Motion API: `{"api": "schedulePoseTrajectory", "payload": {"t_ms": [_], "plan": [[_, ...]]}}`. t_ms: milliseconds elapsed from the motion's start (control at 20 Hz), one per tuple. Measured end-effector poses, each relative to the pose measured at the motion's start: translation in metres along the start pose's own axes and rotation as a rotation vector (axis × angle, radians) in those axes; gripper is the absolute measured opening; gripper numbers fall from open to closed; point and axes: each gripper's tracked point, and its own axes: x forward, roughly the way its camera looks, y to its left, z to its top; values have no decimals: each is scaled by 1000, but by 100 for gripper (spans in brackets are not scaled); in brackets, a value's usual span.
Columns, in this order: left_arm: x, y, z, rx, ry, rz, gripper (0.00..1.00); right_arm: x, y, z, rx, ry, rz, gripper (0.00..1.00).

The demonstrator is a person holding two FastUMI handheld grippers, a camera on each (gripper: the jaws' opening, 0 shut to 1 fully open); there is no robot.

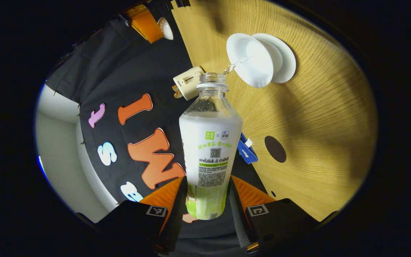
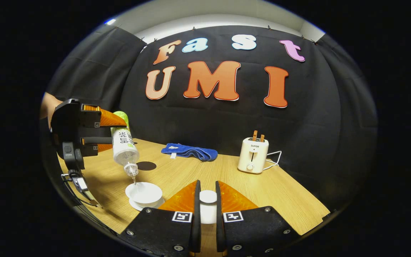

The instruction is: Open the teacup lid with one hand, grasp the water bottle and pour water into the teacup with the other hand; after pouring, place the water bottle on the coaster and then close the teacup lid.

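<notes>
Now the left gripper (image 1: pixel 208 200) grips the water bottle (image 1: pixel 209 150) by its lower body, one finger pressed on each side, and in the left gripper view the uncapped bottle tips mouth-first toward the white teacup (image 1: pixel 252 64), a thin stream of water running from its neck into the cup. In the right gripper view the same bottle (image 2: pixel 124 148) hangs steeply tilted in the left gripper (image 2: pixel 114 134), at the left of the scene, its mouth just above the teacup (image 2: pixel 144 192), which stands open on its saucer near the front edge of the wooden worktop (image 2: pixel 284 192). The right gripper (image 2: pixel 206 203) is narrowly closed on the white teacup lid (image 2: pixel 208 196), whose knob shows between the two fingers, held to the right of the cup and apart from it. A dark round coaster (image 2: pixel 146 165) lies bare on the worktop just beyond the cup, also seen in the left gripper view (image 1: pixel 275 149). Farther back a blue cloth (image 2: pixel 188 151) lies crumpled against the wall, and a cream toaster (image 2: pixel 252 155) stands to the right with its cord trailing behind.
</notes>
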Motion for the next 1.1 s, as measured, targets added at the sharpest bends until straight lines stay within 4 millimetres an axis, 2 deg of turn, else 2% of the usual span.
{"api": "schedulePoseTrajectory", "payload": {"t_ms": [250,300,500,850,1100], "plan": [[2,7,1,35,-5,10,64,-2,-2,2,-1,-4,-2,17],[3,8,1,44,-8,14,70,-1,-2,2,0,-5,-3,17],[4,15,3,93,-13,22,64,-2,-1,2,-4,-4,0,17],[8,17,6,161,-27,14,67,-6,-4,0,-1,-10,4,17],[9,28,7,190,-29,21,67,-9,-9,-1,5,-9,-6,17]]}}
